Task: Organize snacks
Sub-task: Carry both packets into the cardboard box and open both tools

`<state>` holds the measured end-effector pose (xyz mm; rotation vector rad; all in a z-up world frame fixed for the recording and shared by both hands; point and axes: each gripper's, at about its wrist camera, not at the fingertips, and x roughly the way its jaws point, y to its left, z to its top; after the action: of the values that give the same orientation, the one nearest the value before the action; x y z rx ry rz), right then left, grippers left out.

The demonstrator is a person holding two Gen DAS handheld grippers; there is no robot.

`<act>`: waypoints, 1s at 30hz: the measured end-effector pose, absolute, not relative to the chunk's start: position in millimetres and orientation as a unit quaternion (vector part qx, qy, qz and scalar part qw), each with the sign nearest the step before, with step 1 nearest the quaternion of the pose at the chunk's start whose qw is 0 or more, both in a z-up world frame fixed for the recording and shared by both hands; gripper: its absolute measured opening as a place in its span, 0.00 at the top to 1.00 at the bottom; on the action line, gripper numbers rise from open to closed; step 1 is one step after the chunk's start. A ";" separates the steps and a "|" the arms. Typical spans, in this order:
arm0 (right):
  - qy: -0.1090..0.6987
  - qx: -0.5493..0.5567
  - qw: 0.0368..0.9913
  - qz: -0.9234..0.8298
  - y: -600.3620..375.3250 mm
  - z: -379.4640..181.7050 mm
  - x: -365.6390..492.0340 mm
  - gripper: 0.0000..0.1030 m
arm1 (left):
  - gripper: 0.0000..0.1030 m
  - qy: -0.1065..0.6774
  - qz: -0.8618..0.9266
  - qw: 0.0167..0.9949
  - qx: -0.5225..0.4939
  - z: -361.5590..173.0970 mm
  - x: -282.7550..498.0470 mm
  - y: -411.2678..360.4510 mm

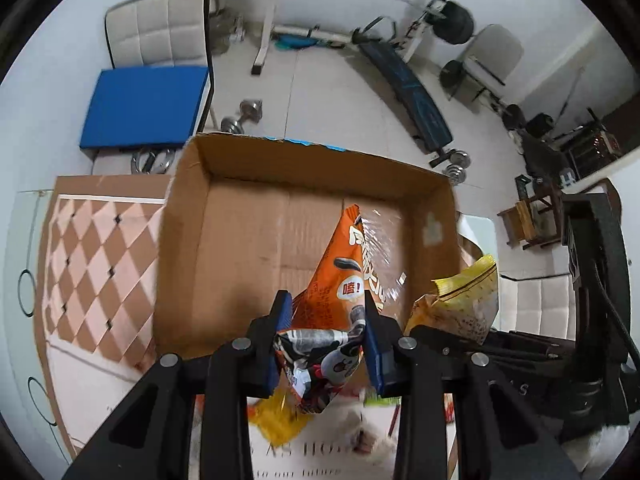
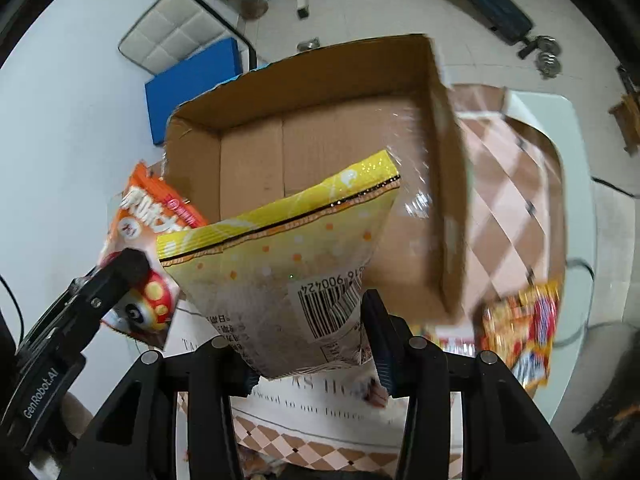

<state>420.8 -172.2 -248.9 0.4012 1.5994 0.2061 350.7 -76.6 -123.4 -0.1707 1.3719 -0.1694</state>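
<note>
**Two snack packets carried to an open cardboard box**

The orange snack packet (image 1: 340,280) hangs nose-down between the blue pads of the left gripper (image 1: 326,308), which is clamped narrowly on its crumpled lower end; the packet's free end points into the cardboard box (image 1: 188,208) below, so that letting go would probably drop it inside. The yellow snack packet (image 2: 280,256) is held likewise by the right gripper (image 2: 310,320), closed on the barcoded end, with the sealed top edge reaching over the box's near wall. Each packet is gripped at one end only, which leaves most of its length free to clear the rim.

The box stands with its flaps open and its floor bare, so no snack appears to have been filed yet. It rests on a checked tablecloth (image 1: 100,248) covering the table. A further loose snack packet (image 2: 520,332), red and yellow, lies on the cloth just beside the box's right wall, apparently awaiting its turn. Beyond the table are a blue mat (image 1: 144,108), padded chairs, and a weight bench (image 1: 408,92) with dumbbells on the tiled floor.
</note>
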 end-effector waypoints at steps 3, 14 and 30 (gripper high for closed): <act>0.732 0.169 0.654 0.085 -165.9 -278.4 457.7 0.54 | 0.71 0.655 -0.068 0.748 -0.078 -156.7 378.0 -77.2; 0.774 0.147 0.612 0.068 -150.8 -356.0 517.8 0.53 | 0.68 0.707 -0.040 0.701 -0.077 -220.3 417.2 -72.4; 0.774 0.064 0.626 0.071 -151.0 -365.9 507.9 0.10 | 0.16 0.698 -0.011 0.716 -0.033 -216.1 407.0 -51.9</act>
<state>507.9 -151.0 -365.9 0.1458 1.7754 0.1633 407.0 -51.9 -216.1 -0.0740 1.5448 -0.0245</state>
